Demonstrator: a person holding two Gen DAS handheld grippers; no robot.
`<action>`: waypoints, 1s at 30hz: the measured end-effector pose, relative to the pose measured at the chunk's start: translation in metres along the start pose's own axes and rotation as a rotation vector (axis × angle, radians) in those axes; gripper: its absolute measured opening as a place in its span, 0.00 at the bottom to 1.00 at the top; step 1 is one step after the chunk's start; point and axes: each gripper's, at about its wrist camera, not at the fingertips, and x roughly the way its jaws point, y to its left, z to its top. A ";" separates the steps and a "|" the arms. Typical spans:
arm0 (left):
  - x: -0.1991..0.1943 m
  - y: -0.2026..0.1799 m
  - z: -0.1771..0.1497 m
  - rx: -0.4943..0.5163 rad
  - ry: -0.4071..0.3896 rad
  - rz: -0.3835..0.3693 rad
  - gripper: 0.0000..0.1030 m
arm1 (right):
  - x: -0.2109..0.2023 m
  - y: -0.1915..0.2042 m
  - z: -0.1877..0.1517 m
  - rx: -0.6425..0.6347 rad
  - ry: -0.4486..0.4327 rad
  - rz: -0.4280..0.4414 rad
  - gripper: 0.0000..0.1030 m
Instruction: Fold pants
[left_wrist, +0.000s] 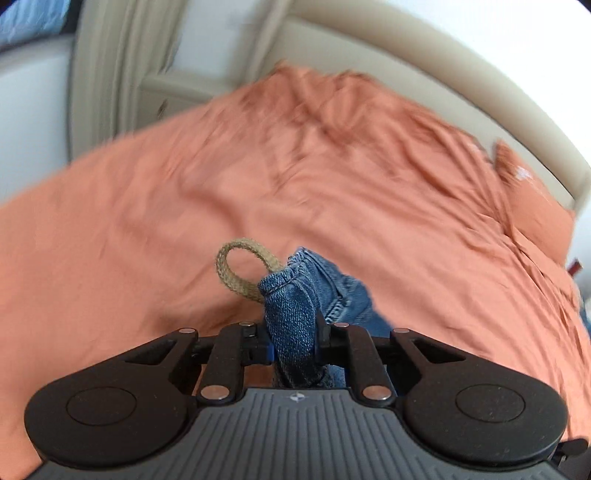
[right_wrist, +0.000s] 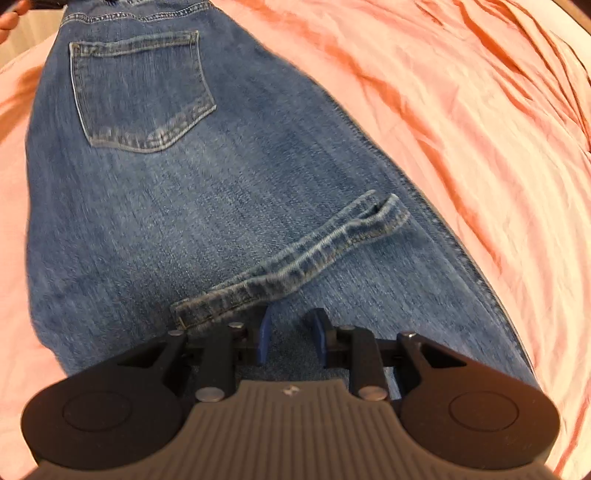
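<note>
While pinched in the left hand-held gripper (left_wrist: 291, 332), denim pants (left_wrist: 295, 306); right hand-held gripper (right_wrist: 290, 338) parted, empty.

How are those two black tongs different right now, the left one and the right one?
The left black tongs are shut on a bunched fold of blue denim jeans with a tan woven loop; the right black tongs are open and hold nothing. The left look across the orange bedsheet; the right look at the jeans' back pocket. Both look identical.

Each gripper (left_wrist: 291, 334) (right_wrist: 291, 338) is black with silver rivets, a ribbed grey housing (blue pads on the right).
</note>
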 end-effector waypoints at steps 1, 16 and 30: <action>-0.009 -0.017 0.001 0.040 -0.021 -0.004 0.18 | -0.006 -0.004 -0.004 0.017 -0.009 0.006 0.20; -0.021 -0.294 -0.169 0.759 0.003 -0.116 0.18 | -0.098 -0.031 -0.123 0.303 -0.041 -0.002 0.20; 0.032 -0.276 -0.207 0.396 0.408 -0.419 0.74 | -0.106 -0.026 -0.169 0.367 0.036 -0.057 0.21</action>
